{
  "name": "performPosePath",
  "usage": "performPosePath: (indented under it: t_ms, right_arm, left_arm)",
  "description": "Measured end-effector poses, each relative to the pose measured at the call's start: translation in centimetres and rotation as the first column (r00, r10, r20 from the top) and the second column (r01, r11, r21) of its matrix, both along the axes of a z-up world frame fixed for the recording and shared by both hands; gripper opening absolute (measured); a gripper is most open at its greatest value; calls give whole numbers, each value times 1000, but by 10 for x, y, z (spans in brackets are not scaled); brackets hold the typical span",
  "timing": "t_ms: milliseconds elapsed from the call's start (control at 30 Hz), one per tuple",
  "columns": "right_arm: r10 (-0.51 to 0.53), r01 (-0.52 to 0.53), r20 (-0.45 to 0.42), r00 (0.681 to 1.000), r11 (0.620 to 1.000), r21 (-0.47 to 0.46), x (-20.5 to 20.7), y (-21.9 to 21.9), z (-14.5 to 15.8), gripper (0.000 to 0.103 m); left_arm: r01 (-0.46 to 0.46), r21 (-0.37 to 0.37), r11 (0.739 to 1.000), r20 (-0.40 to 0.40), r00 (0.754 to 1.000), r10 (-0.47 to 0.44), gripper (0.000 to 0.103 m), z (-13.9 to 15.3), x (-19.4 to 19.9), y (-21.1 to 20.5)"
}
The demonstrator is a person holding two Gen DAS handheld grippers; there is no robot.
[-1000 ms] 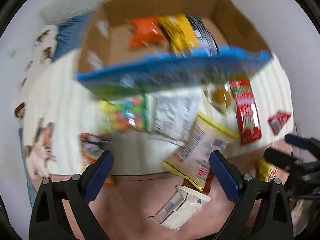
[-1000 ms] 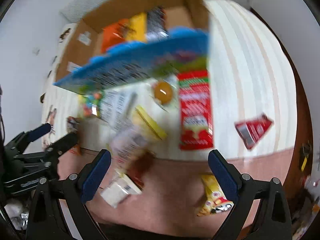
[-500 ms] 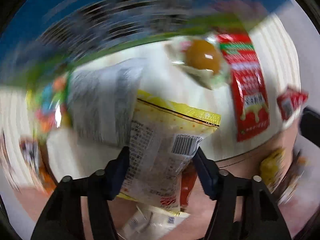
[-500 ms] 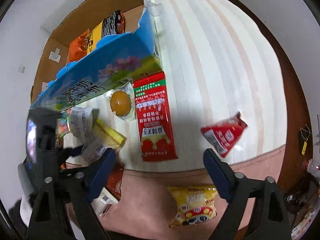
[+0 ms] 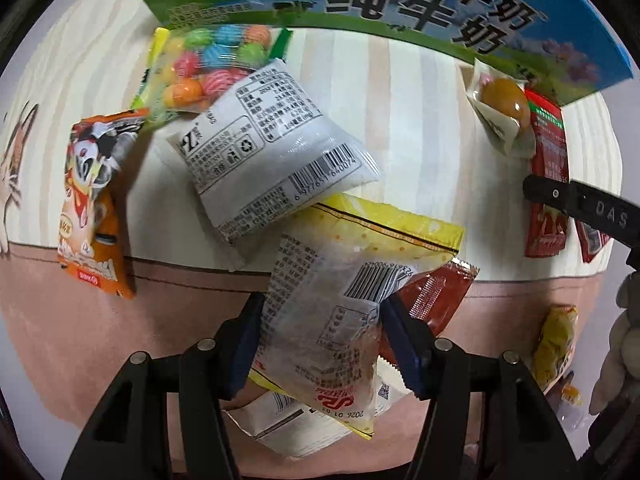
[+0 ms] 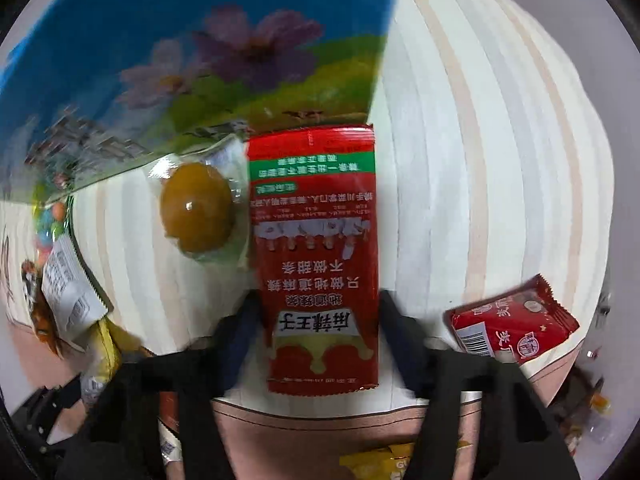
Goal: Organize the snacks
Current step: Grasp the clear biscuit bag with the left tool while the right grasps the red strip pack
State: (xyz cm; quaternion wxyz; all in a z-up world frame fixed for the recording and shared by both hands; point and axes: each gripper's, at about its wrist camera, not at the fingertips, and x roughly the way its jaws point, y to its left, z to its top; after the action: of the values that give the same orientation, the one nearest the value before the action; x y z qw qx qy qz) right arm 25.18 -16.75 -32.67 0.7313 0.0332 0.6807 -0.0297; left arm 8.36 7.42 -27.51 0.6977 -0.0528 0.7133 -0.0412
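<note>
Yellow-edged pouch (image 5: 340, 300): lies atop the heap by the striped cloth's (image 5: 420, 120) edge, clamped in the left hand-held gripper (image 5: 320, 344) for lifting. Red packet (image 6: 316, 264): flat beside the milk carton (image 6: 192, 60); right hand-held gripper (image 6: 316, 336) straddles it, jaws closing.

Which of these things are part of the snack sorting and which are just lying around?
Part of the job: yellow-edged snack packet between the left tongs; long red snack packet between the closing right tongs; candy-ball bag; packaged egg; blue milk carton box.

Lying about: striped cloth.
</note>
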Motion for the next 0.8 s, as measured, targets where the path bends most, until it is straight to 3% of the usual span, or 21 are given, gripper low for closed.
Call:
performPosePath:
  t_ms: [67, 233, 300, 400, 600, 700, 800]
  right_arm:
    - [28, -28, -13, 1000, 1000, 13, -10, 3, 1, 47]
    - [82, -71, -82, 993, 990, 125, -46, 11, 2, 47]
    - [78, -56, -118, 990, 982, 180, -59, 11, 0, 47]
    - [29, 12, -168, 985, 971, 240, -69, 7, -11, 55]
    - [-1, 26, -138, 990, 983, 179, -74, 13, -23, 56]
    - [3, 13, -107, 994, 990, 143, -75, 24, -23, 50]
    - [-8, 20, -77, 997, 988, 153, -81, 23, -15, 45]
  left_arm:
    - [13, -23, 1000, -11, 1000, -13, 58, -6, -2, 0]
    - [-14, -41, 999, -22, 1000, 13, 55, -7, 0, 7]
    - [-21, -60, 998, -18, 1000, 20, 55, 0, 0, 14]
    - [6, -72, 997, -24, 1000, -8, 56, 1, -3, 12]
    - [28, -27, 999, -37, 999, -29, 54, -14, -10, 10]
    - [20, -2, 1000, -10, 1000, -20, 43, -5, -19, 8]
    - [18, 5, 1000, 19, 1000, -18, 39, 10, -28, 10]
